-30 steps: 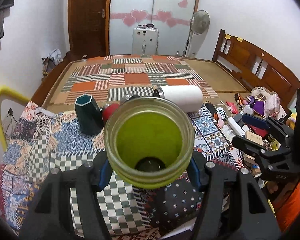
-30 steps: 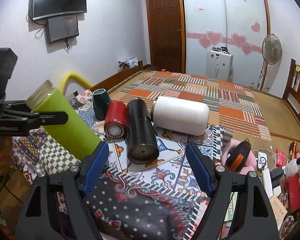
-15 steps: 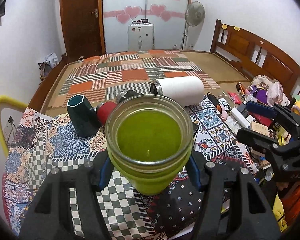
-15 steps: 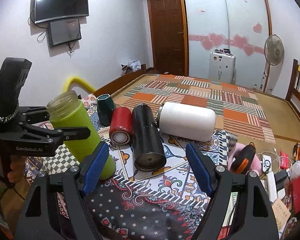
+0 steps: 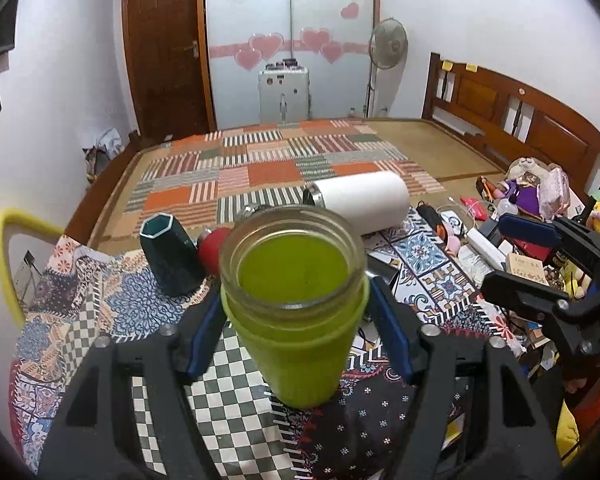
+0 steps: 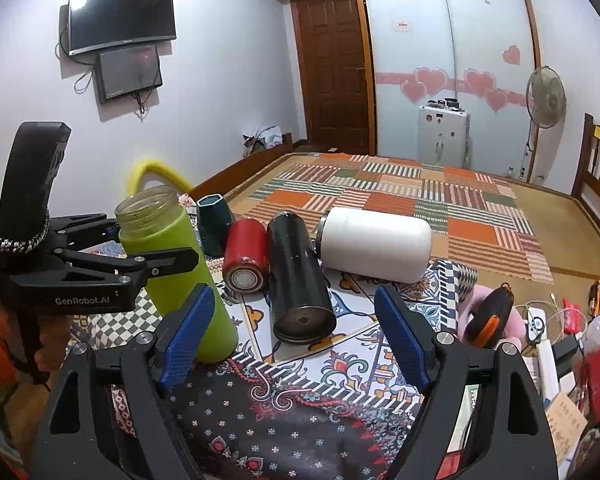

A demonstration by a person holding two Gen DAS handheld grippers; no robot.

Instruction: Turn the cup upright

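Observation:
The green cup stands almost upright with its open glass mouth up and its base on the patterned cloth. My left gripper is shut on its upper body. The right wrist view shows the cup held by the left gripper, leaning slightly. My right gripper is open and empty, in front of a black flask lying on its side. The right gripper also shows in the left wrist view.
A red cup, the black flask and a white bottle lie on their sides on the cloth. A dark teal hexagonal cup stands behind the green cup. Clutter, cables and toys fill the right side.
My left gripper has tipped the green cup from steeply tilted to almost upright and set its base on the cloth. The right gripper stayed open and has barely moved.

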